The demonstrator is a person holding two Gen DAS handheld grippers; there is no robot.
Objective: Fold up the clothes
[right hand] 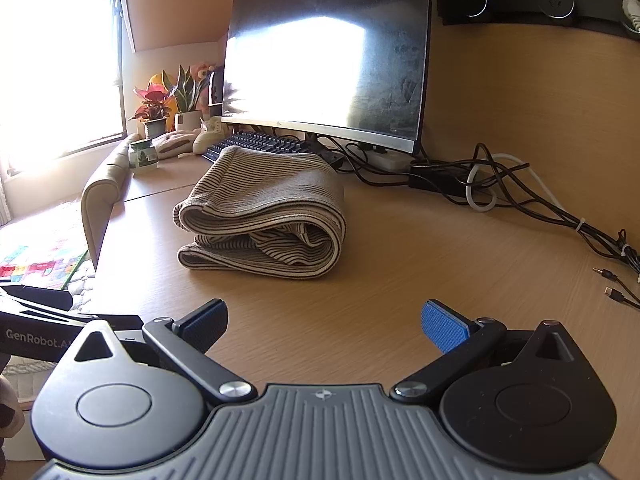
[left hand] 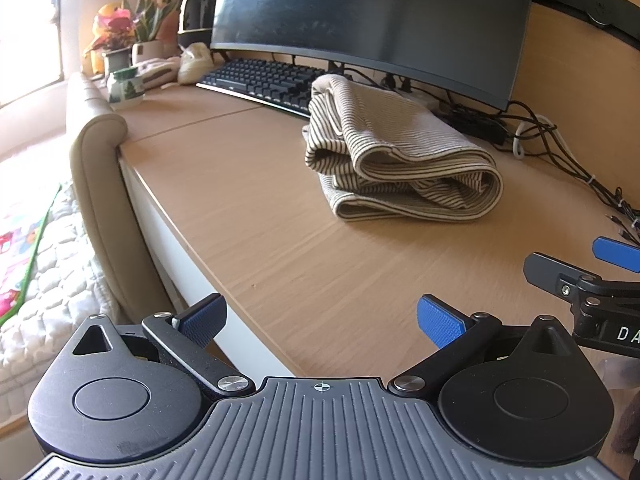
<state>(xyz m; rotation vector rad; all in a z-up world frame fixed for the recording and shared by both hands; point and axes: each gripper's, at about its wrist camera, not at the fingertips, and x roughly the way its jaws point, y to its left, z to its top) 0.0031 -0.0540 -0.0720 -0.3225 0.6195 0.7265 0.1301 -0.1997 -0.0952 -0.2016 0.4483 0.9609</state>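
Striped garment (left hand: 400,152) folded into a loose bundle on the wooden worktop (left hand: 280,240), just in front of the monitor (left hand: 372,20), partly over the keyboard (left hand: 260,80). Left hand-held gripper (left hand: 320,322) spread wide, empty, well short of the garment. Right hand-held gripper (right hand: 324,326) likewise spread, holding nothing. Cables (right hand: 500,188) tangled right of the monitor. Potted plants (right hand: 160,108) left of it.

Your wooden desk (left hand: 320,248) runs back to a wood-panelled wall (right hand: 520,100), with a dark monitor (left hand: 372,20) and keyboard (left hand: 264,80) at the far side. Bright sun pours through the window (right hand: 56,60) on your left, above potted plants (right hand: 154,110) and a quilted bed (left hand: 52,260).
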